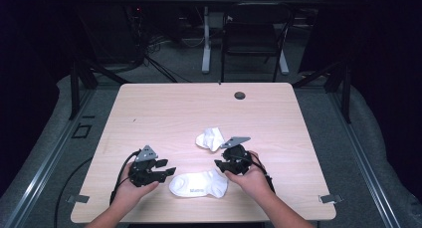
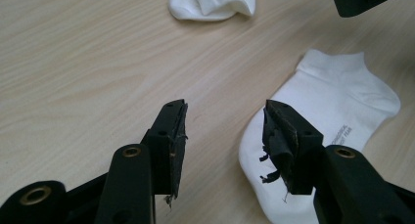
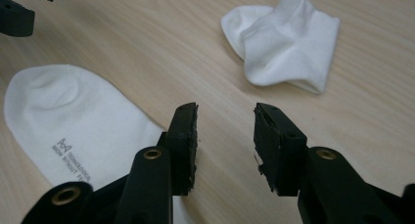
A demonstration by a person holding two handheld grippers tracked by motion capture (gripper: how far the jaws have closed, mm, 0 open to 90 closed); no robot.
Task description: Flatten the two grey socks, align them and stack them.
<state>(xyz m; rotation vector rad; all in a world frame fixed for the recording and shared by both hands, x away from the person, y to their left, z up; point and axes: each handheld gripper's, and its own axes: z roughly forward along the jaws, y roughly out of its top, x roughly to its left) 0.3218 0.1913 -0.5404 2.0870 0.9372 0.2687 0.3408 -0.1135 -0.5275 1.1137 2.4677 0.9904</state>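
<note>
A white ankle sock (image 1: 199,183) lies flat near the table's front edge, with small grey print on it (image 2: 337,106) (image 3: 73,121). A second white sock (image 1: 210,138) lies crumpled a little farther back (image 2: 213,2) (image 3: 284,43). My left gripper (image 1: 166,168) is open just left of the flat sock's toe end, nothing between its jaws (image 2: 225,131). My right gripper (image 1: 220,164) is open at the flat sock's cuff end, empty (image 3: 225,131), with the crumpled sock beyond it.
The light wooden table (image 1: 164,108) has a round grommet (image 1: 240,95) near its far edge. A black chair (image 1: 254,34) and a white table leg (image 1: 205,49) stand on the floor beyond. Cables trail from the left gripper off the table's front left.
</note>
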